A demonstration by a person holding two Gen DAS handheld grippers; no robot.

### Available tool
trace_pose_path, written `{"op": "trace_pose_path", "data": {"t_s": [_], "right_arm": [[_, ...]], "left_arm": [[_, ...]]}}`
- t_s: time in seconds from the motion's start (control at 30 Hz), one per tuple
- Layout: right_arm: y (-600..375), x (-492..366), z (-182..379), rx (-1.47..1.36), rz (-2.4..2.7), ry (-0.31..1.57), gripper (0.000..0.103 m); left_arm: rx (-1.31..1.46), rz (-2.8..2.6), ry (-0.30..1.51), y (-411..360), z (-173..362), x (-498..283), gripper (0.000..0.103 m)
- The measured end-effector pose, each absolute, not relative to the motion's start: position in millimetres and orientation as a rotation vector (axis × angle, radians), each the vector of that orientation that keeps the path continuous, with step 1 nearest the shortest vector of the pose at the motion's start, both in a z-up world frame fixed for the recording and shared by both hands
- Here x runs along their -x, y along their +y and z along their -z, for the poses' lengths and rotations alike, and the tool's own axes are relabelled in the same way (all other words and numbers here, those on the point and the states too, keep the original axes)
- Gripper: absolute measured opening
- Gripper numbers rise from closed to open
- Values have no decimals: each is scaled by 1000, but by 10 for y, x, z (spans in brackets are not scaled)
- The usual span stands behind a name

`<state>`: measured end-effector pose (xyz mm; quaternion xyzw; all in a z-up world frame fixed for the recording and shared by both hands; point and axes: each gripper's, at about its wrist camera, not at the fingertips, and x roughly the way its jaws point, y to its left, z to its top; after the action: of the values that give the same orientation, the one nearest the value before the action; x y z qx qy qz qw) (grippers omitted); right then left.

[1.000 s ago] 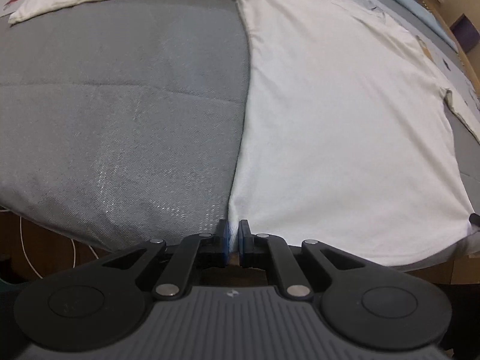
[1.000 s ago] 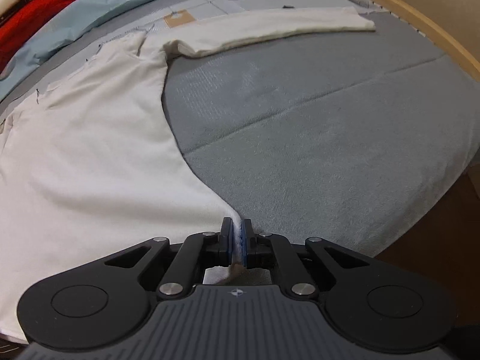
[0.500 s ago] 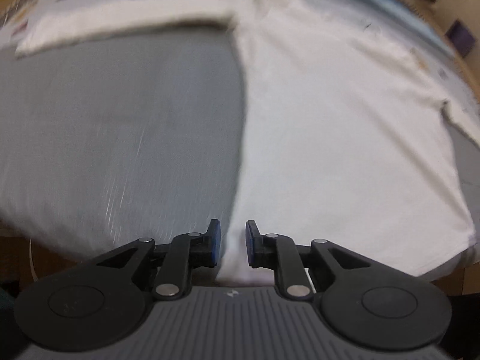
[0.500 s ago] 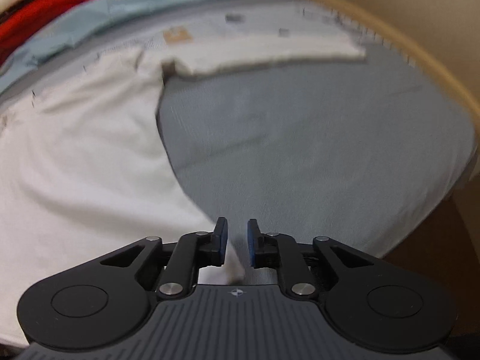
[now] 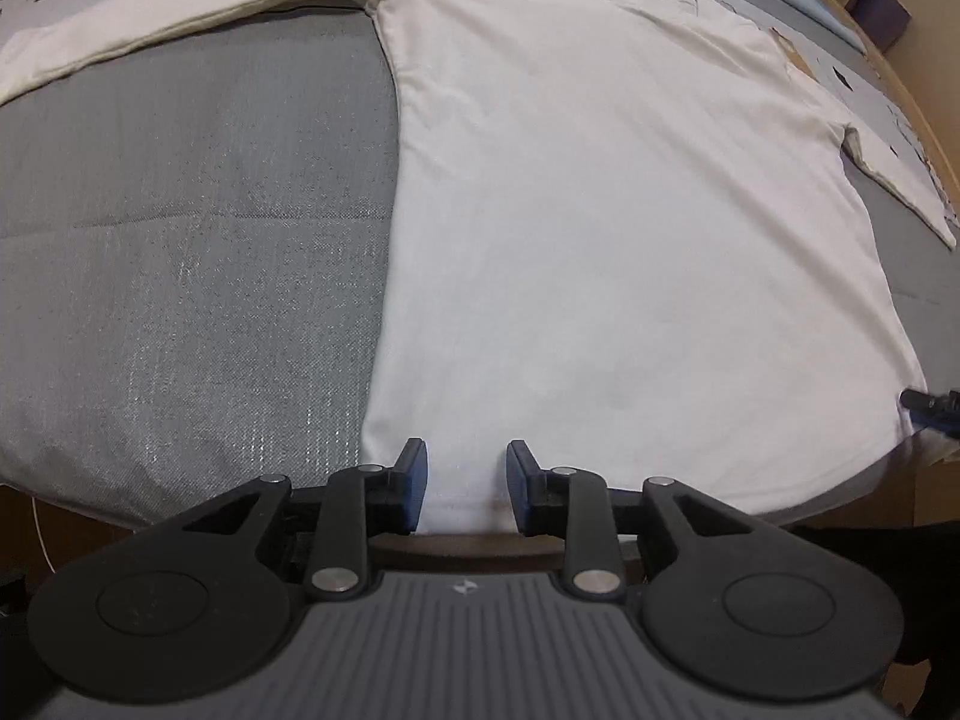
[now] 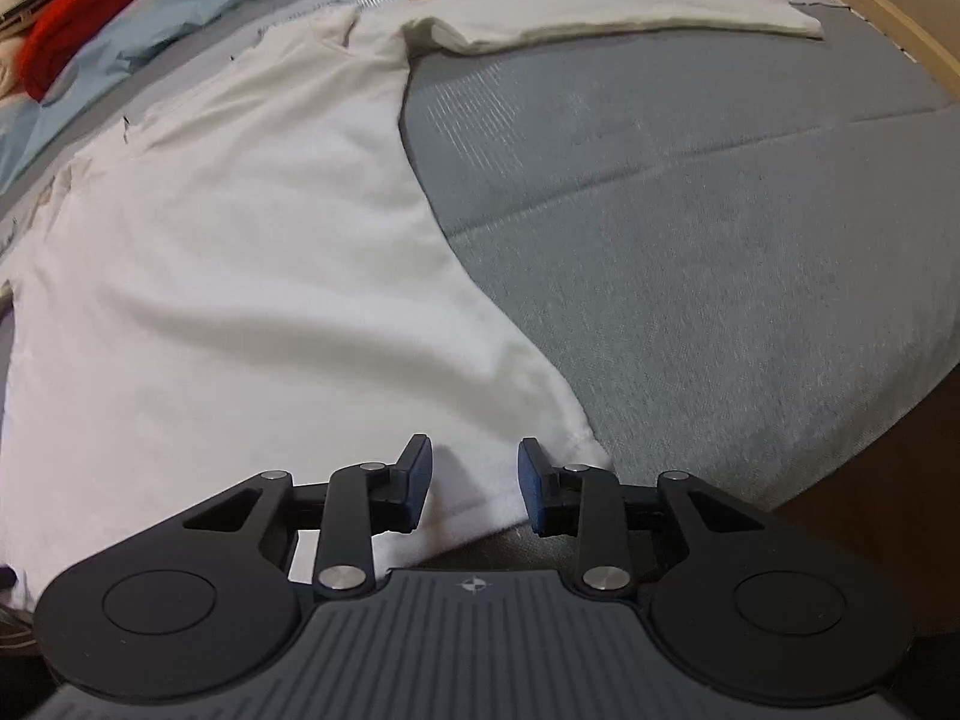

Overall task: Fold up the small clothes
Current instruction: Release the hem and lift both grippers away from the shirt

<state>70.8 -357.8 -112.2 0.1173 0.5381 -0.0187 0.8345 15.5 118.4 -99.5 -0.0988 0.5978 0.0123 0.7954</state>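
Note:
A white long-sleeved shirt (image 5: 600, 228) lies spread flat on a grey mat (image 5: 180, 240), sleeves out to both sides. My left gripper (image 5: 467, 489) is open over the shirt's bottom hem near its left corner, holding nothing. In the right wrist view the same shirt (image 6: 240, 276) lies with its right sleeve (image 6: 630, 15) stretched out at the top. My right gripper (image 6: 475, 492) is open over the hem near the bottom right corner, holding nothing. The right gripper's tip (image 5: 930, 405) shows at the edge of the left wrist view.
The grey mat (image 6: 720, 240) ends just behind the hem, with brown floor beyond. A light blue cloth (image 6: 150, 18) and a red garment (image 6: 90, 6) lie past the shirt's collar. A wooden rim (image 6: 870, 0) bounds the right side.
Both grippers were shut on the shirt's bottom corners a second ago. They have opened and let go, and the hem now lies flat on the mat.

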Motion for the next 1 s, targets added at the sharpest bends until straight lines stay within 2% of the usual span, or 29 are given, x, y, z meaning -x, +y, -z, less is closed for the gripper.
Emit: {"op": "trace_pose_path", "data": {"t_s": [0.13, 0.2, 0.27, 0.37, 0.53, 0.67, 0.73, 0.93, 1.0], "right_arm": [[-3544, -697, 1008, -245, 44, 1100, 33], [-3518, -631, 865, -278, 41, 1040, 33], [-3558, -615, 665, -317, 7, 947, 33], [-3558, -607, 332, -294, -34, 790, 33], [-3628, -614, -282, -196, -135, 530, 33], [-3738, -711, -604, -116, -142, 396, 49], [-3746, -753, -650, -78, -117, 358, 52], [-3674, -934, -558, -176, -60, 430, 53], [-3582, -1008, -531, -180, -49, 455, 53]], "left_arm": [[175, -46, 1305, 1098, 1028, -177, 33], [186, -46, 1216, 1068, 869, -181, 33], [195, -51, 1109, 1069, 683, -171, 44], [178, -72, 948, 1058, 436, -129, 52], [106, -68, 729, 1041, -55, -228, 57], [89, -121, 629, 1155, -374, -453, 60], [112, -136, 624, 1324, -454, -598, 62], [164, -159, 618, 2089, -194, -1059, 61], [200, -158, 657, 2417, 22, -1117, 33]]}}
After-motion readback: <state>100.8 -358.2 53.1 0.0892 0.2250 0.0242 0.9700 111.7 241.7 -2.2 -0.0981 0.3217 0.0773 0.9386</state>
